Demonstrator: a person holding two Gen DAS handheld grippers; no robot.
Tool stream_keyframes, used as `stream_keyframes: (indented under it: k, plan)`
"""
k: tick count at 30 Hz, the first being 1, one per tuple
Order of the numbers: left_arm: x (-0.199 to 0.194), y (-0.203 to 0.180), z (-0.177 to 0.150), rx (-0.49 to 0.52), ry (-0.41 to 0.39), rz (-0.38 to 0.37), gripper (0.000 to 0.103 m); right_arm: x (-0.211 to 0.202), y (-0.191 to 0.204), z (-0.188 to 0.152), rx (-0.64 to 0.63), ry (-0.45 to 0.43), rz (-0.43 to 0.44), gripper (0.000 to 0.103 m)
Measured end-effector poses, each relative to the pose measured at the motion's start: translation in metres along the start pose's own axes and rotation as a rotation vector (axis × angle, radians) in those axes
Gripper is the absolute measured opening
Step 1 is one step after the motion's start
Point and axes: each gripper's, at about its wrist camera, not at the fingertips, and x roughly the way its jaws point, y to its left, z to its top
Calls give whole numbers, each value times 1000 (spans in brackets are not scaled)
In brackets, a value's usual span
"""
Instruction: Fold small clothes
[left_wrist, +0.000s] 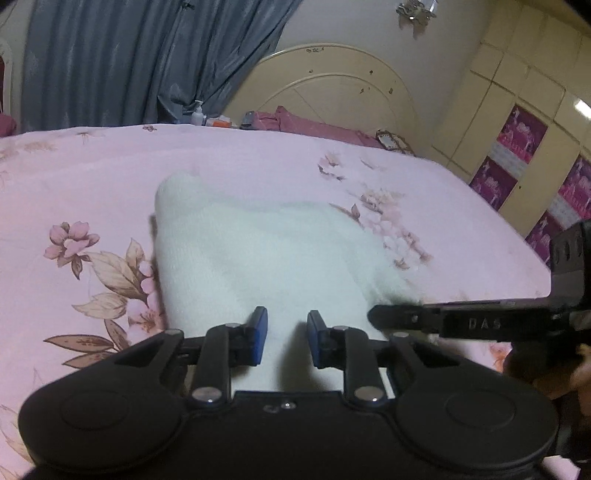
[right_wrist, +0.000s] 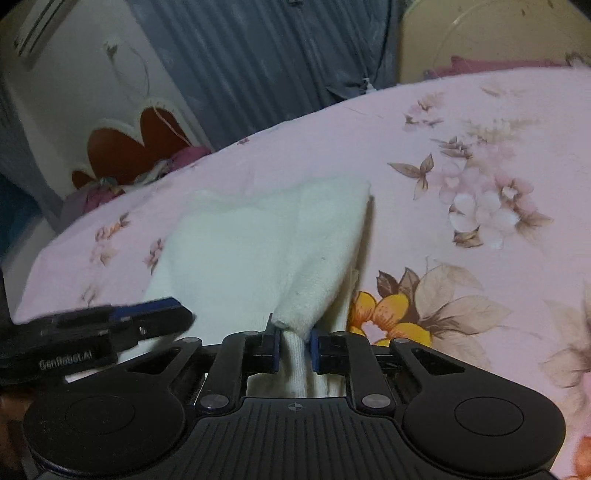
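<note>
Between the right gripper's (right_wrist: 294, 347) blue pads sits a bunched edge of the white cloth (right_wrist: 258, 243), and the pads are pressed in on it — a narrow, firm pinch at the near hem. Ahead of that gripper the cloth fans out flat across the pink floral bedspread (right_wrist: 461, 140), one corner folded up just beyond the pads, likely because the pinch is lifting it.

Over on the other side, the left gripper (left_wrist: 287, 341) stands narrow too, white cloth (left_wrist: 266, 251) running between its pads (left_wrist: 258, 334); whether they truly bite the fabric I cannot tell from here. The right gripper's finger (left_wrist: 402, 319) comes in just beside it, from the right.

Both grippers low on the near edge, side by side: my read is that this sets up carrying that hem forward over the far half. Grip slipping off one corner is the risk.
</note>
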Motion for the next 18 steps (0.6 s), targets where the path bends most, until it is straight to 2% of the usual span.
stream_keyframes:
  k: [1, 2, 3, 4, 7, 8, 9, 10, 12, 13, 15, 18]
  plan:
    - [-6, 4, 4, -3, -22, -6, 22, -4, 1, 3, -13, 2, -2, 15]
    - [-9, 8, 9, 2, -44, -2, 22, -11, 1, 6, -21, -17, -25, 23]
    - [-11, 13, 16, 7, -62, 7, 22, -20, 3, 9, -33, -67, -76, 46]
    - [-8, 19, 25, 4, -72, 12, 22, -28, 4, 13, -53, -129, -120, 51]
    - [11, 34, 49, -5, -83, 7, 22, -18, 5, 37, -62, -137, -95, 51]
    - [19, 36, 55, 0, -76, 6, 22, -8, 10, 45, -89, -131, -84, 48]
    - [28, 39, 60, 7, -65, 8, 22, 4, 16, 51, -126, -115, -80, 39]
    - [38, 40, 63, 16, -55, 11, 22, 21, 22, 56, -171, -80, -81, 37]
    - [55, 44, 65, 38, -35, 33, 22, 53, 22, 60, -229, -10, -132, 32]
    - [63, 48, 65, 37, -23, 44, 26, 63, 21, 58, -247, 4, -165, 30]
    - [71, 58, 61, 14, -11, 29, 28, 68, 13, 60, -241, -16, -198, 30]
    - [67, 59, 59, 14, -22, 24, 28, 67, 9, 57, -230, -16, -200, 30]
